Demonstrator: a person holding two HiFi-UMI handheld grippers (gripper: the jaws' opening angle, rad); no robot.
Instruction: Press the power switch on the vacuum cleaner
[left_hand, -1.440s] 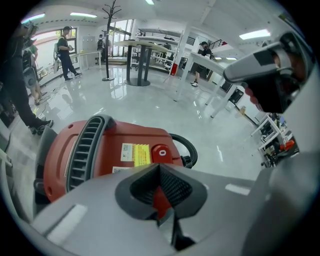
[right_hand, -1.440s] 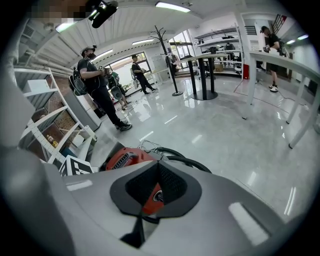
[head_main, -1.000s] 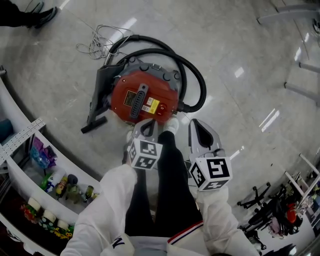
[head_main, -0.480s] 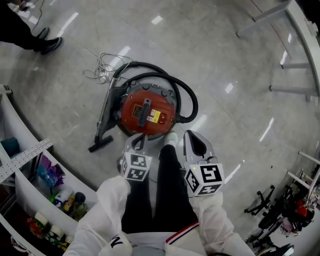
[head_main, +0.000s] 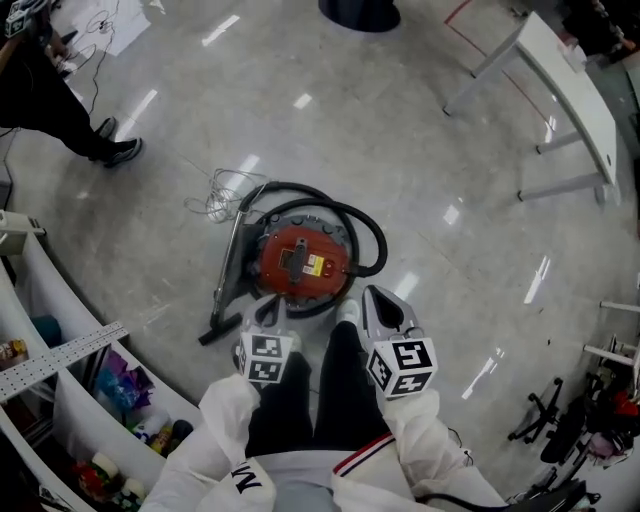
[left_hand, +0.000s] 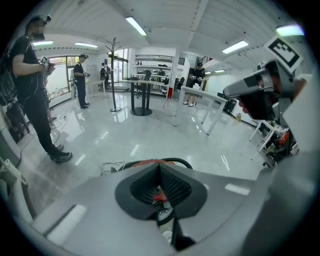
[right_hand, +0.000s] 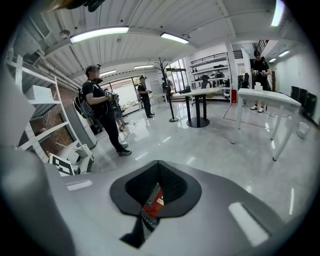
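Note:
The red round vacuum cleaner (head_main: 303, 262) stands on the floor just ahead of the person's feet, ringed by its black hose (head_main: 368, 232); its wand and floor nozzle (head_main: 226, 288) lie at its left. My left gripper (head_main: 268, 306) hangs shut above the floor, near the vacuum's near-left edge and well above it. My right gripper (head_main: 376, 296) is shut too, near the vacuum's right side. Neither holds anything. In the left gripper view the vacuum (left_hand: 149, 162) peeks over my left gripper (left_hand: 160, 165). In the right gripper view the vacuum (right_hand: 152, 201) shows through the hole behind my right gripper (right_hand: 158, 163).
A loose cable (head_main: 226, 190) lies behind the vacuum. Curved white shelves (head_main: 62, 352) with bottles run along the left. A white table (head_main: 566, 72) stands at the upper right, another person (head_main: 60, 105) at the upper left, and office chairs (head_main: 548, 428) at the lower right.
The head view has risen, so the vacuum looks smaller and farther off. Both grippers have drawn back and up from the vacuum's top; both stay shut.

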